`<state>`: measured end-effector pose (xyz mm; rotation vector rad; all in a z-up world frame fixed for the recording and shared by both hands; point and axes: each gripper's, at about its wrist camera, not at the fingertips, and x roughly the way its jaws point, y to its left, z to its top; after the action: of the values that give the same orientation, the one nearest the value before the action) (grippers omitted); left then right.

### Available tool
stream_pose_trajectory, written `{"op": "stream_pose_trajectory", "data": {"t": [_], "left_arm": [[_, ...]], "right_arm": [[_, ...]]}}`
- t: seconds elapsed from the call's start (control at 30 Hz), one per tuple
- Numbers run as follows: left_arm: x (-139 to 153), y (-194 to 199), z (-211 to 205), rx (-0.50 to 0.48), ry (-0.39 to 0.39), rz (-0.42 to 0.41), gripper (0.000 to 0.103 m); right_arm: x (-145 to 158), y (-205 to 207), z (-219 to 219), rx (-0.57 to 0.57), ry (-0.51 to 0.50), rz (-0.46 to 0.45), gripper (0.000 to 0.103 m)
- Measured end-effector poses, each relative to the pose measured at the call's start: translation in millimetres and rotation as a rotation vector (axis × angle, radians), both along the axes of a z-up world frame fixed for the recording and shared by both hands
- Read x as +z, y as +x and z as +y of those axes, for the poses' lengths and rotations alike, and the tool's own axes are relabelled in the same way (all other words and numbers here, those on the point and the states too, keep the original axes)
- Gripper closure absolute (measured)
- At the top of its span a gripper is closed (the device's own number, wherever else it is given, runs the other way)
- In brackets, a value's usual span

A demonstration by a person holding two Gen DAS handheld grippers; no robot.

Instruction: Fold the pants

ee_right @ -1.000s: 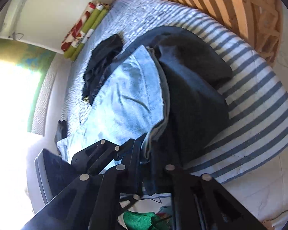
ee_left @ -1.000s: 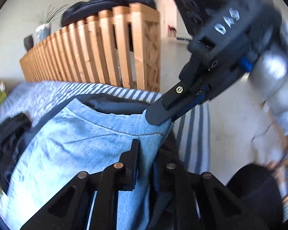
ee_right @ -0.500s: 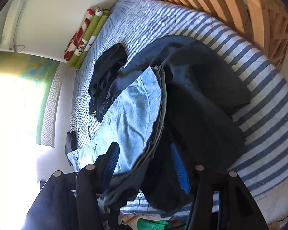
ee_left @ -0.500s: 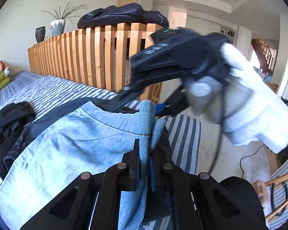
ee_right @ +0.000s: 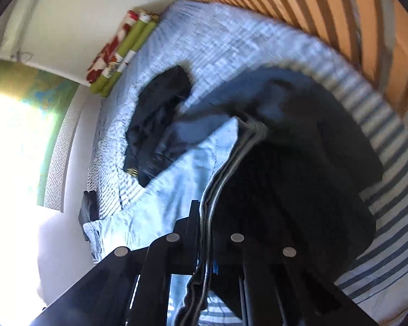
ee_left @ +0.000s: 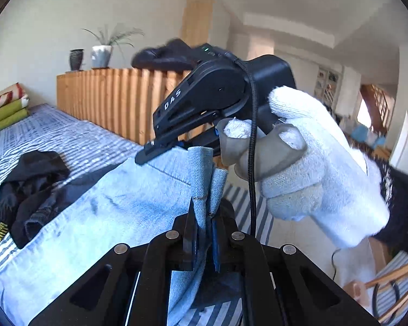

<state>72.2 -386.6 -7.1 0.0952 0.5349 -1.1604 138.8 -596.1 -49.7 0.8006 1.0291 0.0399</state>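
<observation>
Both grippers are clamped on cloth: my left gripper (ee_left: 202,233) pinches a bunched corner of the light blue denim pants (ee_left: 108,209), and my right gripper (ee_right: 204,247), whose jaws have just been closing, grips a stacked edge of the same pants at 6 o'clock in its own view. The pants lie on the blue-and-white striped bed cover (ee_left: 76,138), over a dark navy garment (ee_right: 299,190), beside the slatted wooden partition (ee_left: 117,100). Their long axis seems to run from my grippers toward 8 o'clock in the left wrist view, the held end raised. To fold well, I judge both corners should travel level, keeping the edge taut. A white-gloved hand (ee_left: 312,163) holds the right gripper, near 3 o'clock.
</observation>
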Motion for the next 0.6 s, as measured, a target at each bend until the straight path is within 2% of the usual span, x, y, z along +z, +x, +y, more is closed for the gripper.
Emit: {"op": "stream_pose_trajectory", "data": {"t": [0.13, 0.3, 0.43, 0.6], "left_arm": [[36.7, 15.6, 63.2, 0.102, -0.13, 0.009, 0.096], [60.6, 30.8, 178.7, 0.29, -0.231, -0.004, 0.097], [56.8, 32.0, 285.7, 0.471, -0.259, -0.018, 0.097], [26.1, 30.9, 422.2, 0.716, -0.268, 0.027, 0.1]], "right_arm": [[61.1, 18.5, 52.0, 0.05, -0.109, -0.121, 0.097], [115.4, 59.4, 146.8, 0.164, -0.19, -0.207, 0.097], [132.2, 100.2, 247.5, 0.286, -0.234, -0.236, 0.097], [120.4, 146.4, 387.5, 0.416, -0.32, -0.241, 0.097]]}}
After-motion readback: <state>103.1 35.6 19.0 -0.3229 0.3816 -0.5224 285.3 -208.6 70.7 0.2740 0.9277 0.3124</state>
